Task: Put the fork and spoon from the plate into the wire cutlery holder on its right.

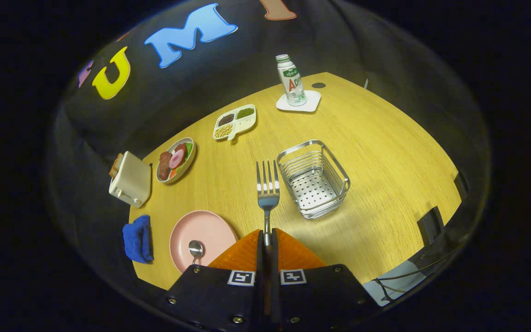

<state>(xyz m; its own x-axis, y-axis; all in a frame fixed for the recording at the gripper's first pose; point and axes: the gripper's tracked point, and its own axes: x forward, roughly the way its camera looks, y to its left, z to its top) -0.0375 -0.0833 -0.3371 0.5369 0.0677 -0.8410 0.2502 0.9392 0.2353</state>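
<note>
My gripper (267, 240) is shut on the handle of a metal fork (268, 186), whose tines stick out straight ahead, high above the wooden table. The empty wire cutlery holder (314, 177) stands just right of the fork's tines, with a perforated floor. Left of my fingers lies the pink plate (203, 237), and the spoon (196, 250) rests on it with its bowl showing; its handle is hidden behind the gripper body.
A blue cloth (138, 239) lies left of the plate. Beyond it stand a toaster (130, 180), a food plate (175, 159), a divided dish of beans (235, 121) and a bottle (291, 80) on a white coaster (299, 102). Bare table (385, 161) spreads right of the holder.
</note>
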